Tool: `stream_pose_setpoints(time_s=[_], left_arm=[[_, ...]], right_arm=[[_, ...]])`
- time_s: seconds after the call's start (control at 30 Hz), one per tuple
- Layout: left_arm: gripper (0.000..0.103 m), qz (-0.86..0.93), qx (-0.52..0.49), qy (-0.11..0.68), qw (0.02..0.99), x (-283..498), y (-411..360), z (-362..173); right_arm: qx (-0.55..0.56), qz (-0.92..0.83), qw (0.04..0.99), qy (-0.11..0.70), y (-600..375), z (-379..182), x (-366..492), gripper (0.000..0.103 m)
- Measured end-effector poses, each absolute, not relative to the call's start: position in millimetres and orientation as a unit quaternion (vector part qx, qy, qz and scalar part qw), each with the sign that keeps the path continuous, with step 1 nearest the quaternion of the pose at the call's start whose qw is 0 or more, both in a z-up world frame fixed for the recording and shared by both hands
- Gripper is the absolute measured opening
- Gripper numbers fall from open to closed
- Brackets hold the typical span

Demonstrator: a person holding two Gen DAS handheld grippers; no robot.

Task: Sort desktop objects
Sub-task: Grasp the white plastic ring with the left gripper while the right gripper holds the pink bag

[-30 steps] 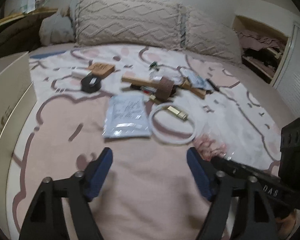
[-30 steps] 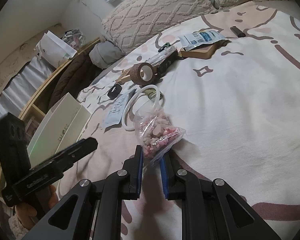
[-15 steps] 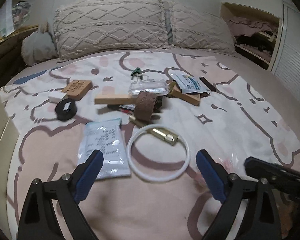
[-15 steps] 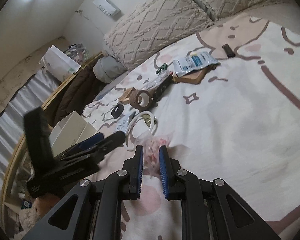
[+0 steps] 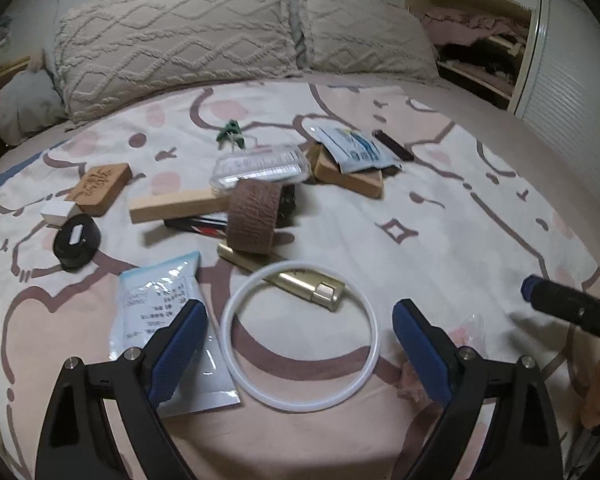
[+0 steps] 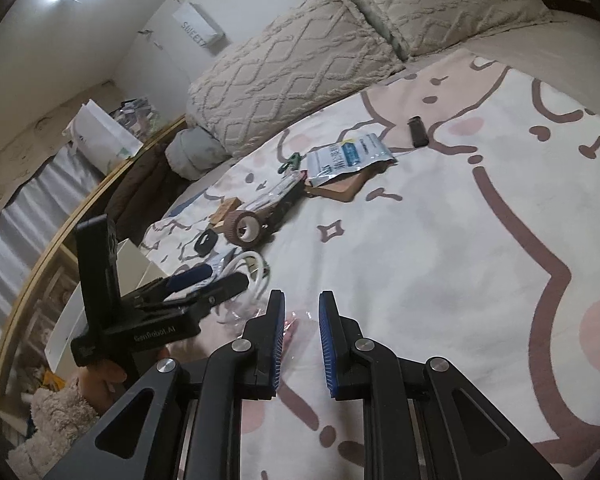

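My left gripper [image 5: 300, 344] is open and empty, its fingers on either side of a white ring [image 5: 300, 336] that lies on the bed over a gold tube [image 5: 300, 286]. A white pouch [image 5: 168, 332] lies under its left finger. My right gripper [image 6: 301, 340] is slightly open and empty. A clear bag of pink pieces [image 6: 290, 326] lies on the bed between and just behind its fingertips; it also shows in the left wrist view [image 5: 414, 384]. The left gripper's body [image 6: 148, 312] is at the left in the right wrist view.
Farther back lie a brown tape roll [image 5: 254, 216], a wood strip [image 5: 176, 206], a clear case [image 5: 260, 168], a black round tape measure [image 5: 76, 242], a carved wood block [image 5: 100, 186], a blue-white packet [image 5: 354, 150] on a wood block, and a black stick [image 5: 392, 144]. Pillows [image 5: 180, 44] are beyond.
My right gripper has opened and let go of the bag of pink pieces, which now lies on the bed. My left gripper has moved forward over the white ring.
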State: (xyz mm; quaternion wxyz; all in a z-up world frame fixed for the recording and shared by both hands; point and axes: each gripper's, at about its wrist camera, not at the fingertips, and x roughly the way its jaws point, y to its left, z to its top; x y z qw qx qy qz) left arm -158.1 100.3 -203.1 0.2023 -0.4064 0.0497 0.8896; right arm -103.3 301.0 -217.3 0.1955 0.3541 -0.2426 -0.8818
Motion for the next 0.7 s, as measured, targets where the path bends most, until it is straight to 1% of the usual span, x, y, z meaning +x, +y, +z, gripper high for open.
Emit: stream_pose_setpoints(time_s=[0.1,0.13,0.17,0.2,0.23,0.37,0.47,0.5,0.7], left_arm=[[0.095,0.887,-0.410,0.057,0.206,-159,102,-206],[0.096,0.885,-0.412,0.062,0.207,-158,104,-207],[0.098,0.884,-0.414,0.066,0.208,-158,106,-208],[0.100,0.882,-0.417,0.074,0.206,-158,109,-210],[0.100,0.881,-0.420,0.081,0.203,-159,111,-212],[0.100,0.882,-0.418,0.116,0.181,-156,120,-218],[0.089,0.882,-0.415,0.131,0.178,-151,123,-219],[0.083,0.880,-0.418,0.131,0.182,-151,123,-220],[0.082,0.883,-0.419,0.120,0.175,-149,118,-218]], right_arm=[[0.349,-0.886,0.196,-0.235,299,-213,-101,0.019],[0.349,-0.887,0.194,-0.232,299,-212,-100,0.029],[0.349,-0.888,0.192,-0.231,298,-212,-100,0.051],[0.349,-0.888,0.190,-0.230,298,-212,-99,0.062],[0.348,-0.889,0.190,-0.229,297,-211,-99,0.072],[0.353,-0.888,0.198,-0.220,293,-212,-100,0.072],[0.363,-0.885,0.204,-0.211,288,-214,-101,0.072],[0.367,-0.883,0.205,-0.208,287,-215,-102,0.072],[0.385,-0.875,0.216,-0.200,280,-222,-104,0.072]])
